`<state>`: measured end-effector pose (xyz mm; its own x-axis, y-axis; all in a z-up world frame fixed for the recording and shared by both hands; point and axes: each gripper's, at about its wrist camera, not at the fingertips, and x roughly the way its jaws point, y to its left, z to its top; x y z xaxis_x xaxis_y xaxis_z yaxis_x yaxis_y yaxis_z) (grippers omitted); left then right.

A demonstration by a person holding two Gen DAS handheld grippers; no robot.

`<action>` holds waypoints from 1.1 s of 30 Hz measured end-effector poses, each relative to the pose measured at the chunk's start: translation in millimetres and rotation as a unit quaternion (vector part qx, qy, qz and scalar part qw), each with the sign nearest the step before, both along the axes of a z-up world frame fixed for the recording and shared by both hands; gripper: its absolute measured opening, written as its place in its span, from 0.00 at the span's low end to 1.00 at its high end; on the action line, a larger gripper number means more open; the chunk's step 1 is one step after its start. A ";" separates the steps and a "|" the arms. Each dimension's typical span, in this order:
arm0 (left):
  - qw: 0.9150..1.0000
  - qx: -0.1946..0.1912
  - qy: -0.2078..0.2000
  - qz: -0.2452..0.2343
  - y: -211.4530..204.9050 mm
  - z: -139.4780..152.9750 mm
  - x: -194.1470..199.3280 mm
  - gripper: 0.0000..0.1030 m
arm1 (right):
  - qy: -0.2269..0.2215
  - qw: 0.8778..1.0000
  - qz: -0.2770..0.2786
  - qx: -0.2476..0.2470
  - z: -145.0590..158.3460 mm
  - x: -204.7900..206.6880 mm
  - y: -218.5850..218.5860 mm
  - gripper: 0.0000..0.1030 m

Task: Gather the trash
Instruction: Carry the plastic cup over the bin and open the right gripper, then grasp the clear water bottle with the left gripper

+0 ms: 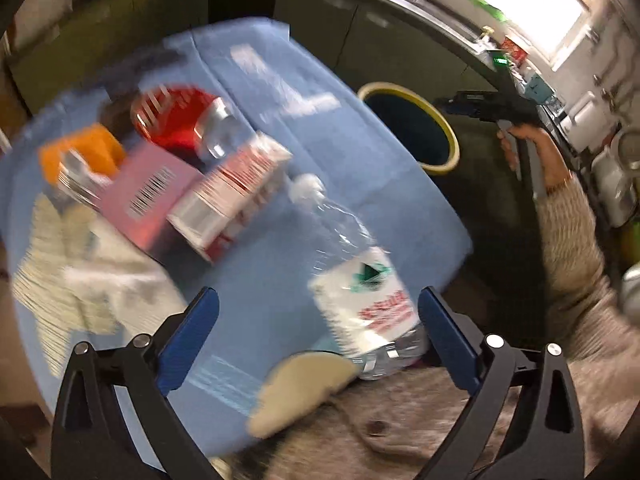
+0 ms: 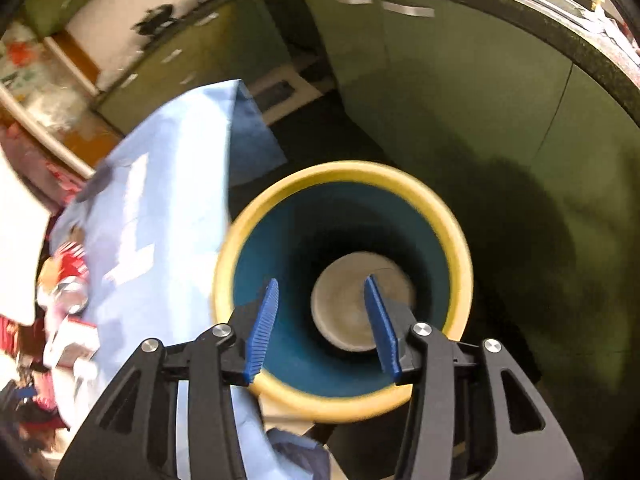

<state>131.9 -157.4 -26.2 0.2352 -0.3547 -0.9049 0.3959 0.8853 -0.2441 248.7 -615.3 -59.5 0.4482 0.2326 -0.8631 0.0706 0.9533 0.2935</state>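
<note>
Lying: plastic water bottle (image 1: pixel 360 284) on blue table (image 1: pixel 280 128), cap toward far edge
Left tool (image 1: pixel 318 334): open, beside bottle's base
Right tool (image 2: pixel 322 328): open, empty, above yellow-rimmed bin (image 2: pixel 344 292)

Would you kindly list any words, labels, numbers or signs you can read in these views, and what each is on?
No text can be read in either view.
Plastic bottle: white label with a green logo and red lettering, too blurred to read.
Red-and-white carton: print blurred.
Pink box: a barcode, digits unreadable.
</note>
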 end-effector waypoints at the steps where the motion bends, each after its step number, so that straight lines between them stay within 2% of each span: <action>1: 0.999 0.001 0.034 0.010 -6.0 -6.5 6.1 0.92 | -0.005 1.000 0.008 0.004 2.8 -9.9 2.6 0.44; 4: 0.996 0.018 0.087 0.029 -21.4 -17.9 16.1 0.92 | -0.019 1.000 0.024 -0.001 11.3 -39.0 10.6 0.45; 8: 0.990 0.061 0.121 0.043 -45.3 -28.2 24.1 0.92 | -0.030 0.999 0.036 -0.001 18.4 -71.8 12.7 0.46; 12: 0.975 0.107 0.177 0.079 -60.4 -52.1 32.4 0.92 | -0.043 0.998 0.045 -0.001 23.0 -96.8 11.8 0.48; 14: 0.970 0.114 0.195 0.096 -63.9 -61.4 34.2 0.92 | -0.050 0.997 0.051 0.002 22.4 -103.8 9.0 0.53; 18: 0.964 0.136 0.198 0.110 -72.2 -74.6 39.4 0.90 | -0.058 0.996 0.061 0.007 16.7 -114.5 7.1 0.54; 22: 0.956 0.148 0.215 0.130 -72.4 -85.1 44.2 0.80 | -0.059 0.996 0.072 0.007 11.0 -123.4 3.2 0.54; 25: 0.951 0.152 0.230 0.143 -74.6 -92.8 46.7 0.78 | -0.061 0.995 0.072 0.011 6.2 -123.1 -3.5 0.54; 27: 0.949 0.156 0.234 0.147 -75.6 -97.1 47.9 0.74 | -0.062 0.996 0.069 0.018 2.6 -124.6 -9.8 0.54; 30: 0.946 0.159 0.243 0.147 -76.3 -107.8 48.3 0.61 | -0.060 0.996 0.067 0.023 -3.0 -125.5 -16.6 0.54; 33: 0.944 0.164 0.246 0.145 -78.7 -112.4 47.8 0.61 | -0.060 0.996 0.066 0.026 -5.6 -128.2 -21.2 0.54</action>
<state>179.7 -236.2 -138.6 -0.1988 -0.0226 -0.9798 0.0354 0.9989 -0.0302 120.5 -636.6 -65.1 0.5098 0.3388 -0.7908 -0.0928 0.9355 0.3409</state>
